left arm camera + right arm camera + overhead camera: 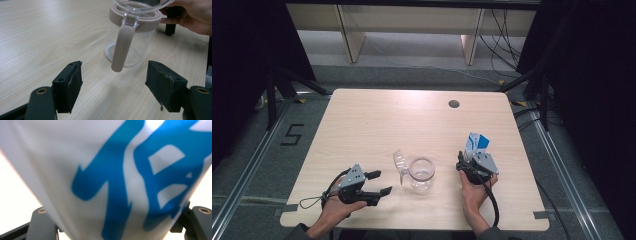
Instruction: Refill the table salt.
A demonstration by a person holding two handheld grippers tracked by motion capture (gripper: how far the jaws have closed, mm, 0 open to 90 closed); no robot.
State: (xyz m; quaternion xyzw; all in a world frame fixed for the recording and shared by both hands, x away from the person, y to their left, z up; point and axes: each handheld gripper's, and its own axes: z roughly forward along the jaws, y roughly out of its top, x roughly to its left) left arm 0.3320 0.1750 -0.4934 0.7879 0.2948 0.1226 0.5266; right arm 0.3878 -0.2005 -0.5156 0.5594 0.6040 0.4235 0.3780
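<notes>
1. High view showed the clear jar (422,173) standing near the front middle of the table (362,120), its hinged lid (399,162) flipped open and leaning up on the jar's left side.
2. The left gripper (379,182) hovered just left of the jar with its jaws spread wide and nothing between them; in the left gripper view the lid's brown latch tab (121,48) hung down between the two pads (72,85), though farther off than they were.
3. The right gripper (468,162) sat to the right of the jar, apart from it, pinching a white and blue carton (475,143); the right gripper view had that carton's blue print (120,187) pressed close against the lens.
4. The step in hand looked like steadying the jar so the carton could be tipped into it.
5. To do it well, the left gripper would have needed to move forward and close on the jar's body or rim, not on the loose latch, which would likely swing.
6. The carton's spout would have had to come over the jar's open mouth before tilting.
7. The raised lid stood on the side away from the carton, so the pour path appeared free.
8. A slow tilt would probably have kept the light jar from sliding.
</notes>
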